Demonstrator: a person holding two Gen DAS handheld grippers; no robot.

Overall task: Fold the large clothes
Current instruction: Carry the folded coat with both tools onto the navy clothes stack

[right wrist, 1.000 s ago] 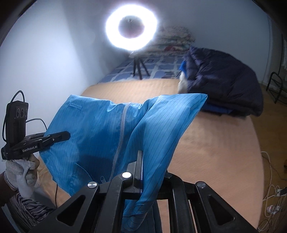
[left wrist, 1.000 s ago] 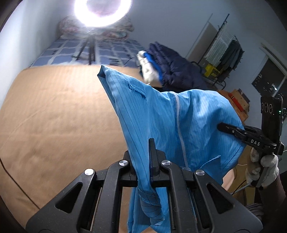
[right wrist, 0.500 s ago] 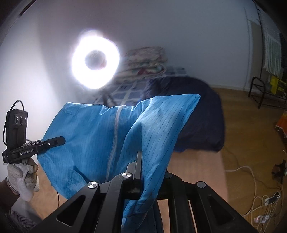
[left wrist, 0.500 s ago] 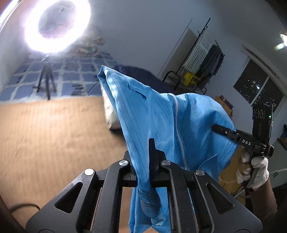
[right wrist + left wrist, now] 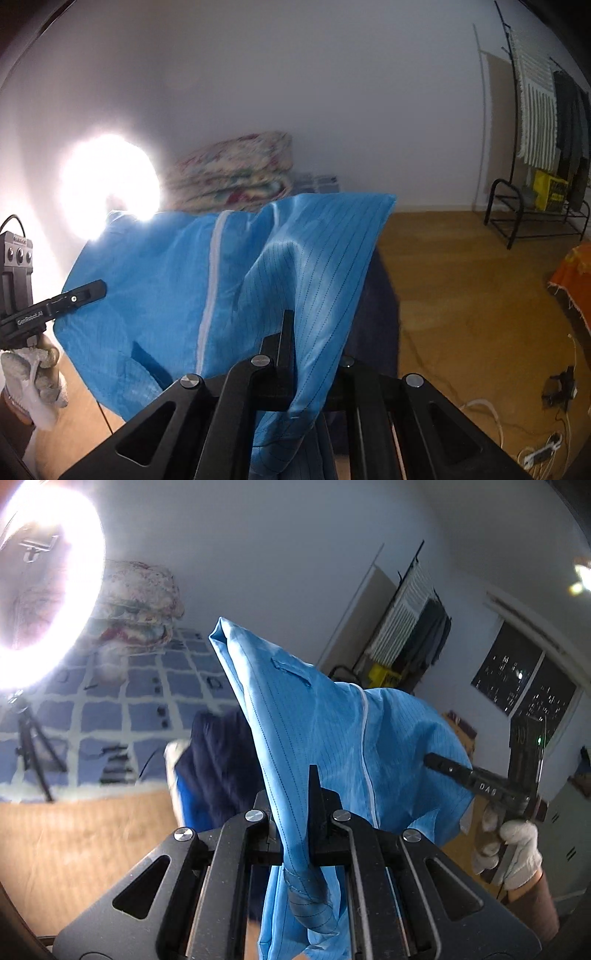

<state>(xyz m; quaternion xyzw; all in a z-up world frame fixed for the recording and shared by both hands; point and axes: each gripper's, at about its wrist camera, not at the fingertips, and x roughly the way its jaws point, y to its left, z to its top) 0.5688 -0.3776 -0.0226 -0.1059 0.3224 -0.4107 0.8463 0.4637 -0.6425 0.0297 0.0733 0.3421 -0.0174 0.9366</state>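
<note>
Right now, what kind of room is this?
Probably a bedroom at home. There's a bed with a blue checked sheet, a stack of folded flowery quilts by the wall, and a clothes rack with things hanging on it.

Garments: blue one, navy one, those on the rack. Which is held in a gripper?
The light blue pinstriped garment, clamped by both grippers; the others lie or hang untouched.

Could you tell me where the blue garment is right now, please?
The blue garment hangs in the air, stretched between the left gripper and the right gripper, both jaws clamped on it, in front of the dark bundle.
</note>
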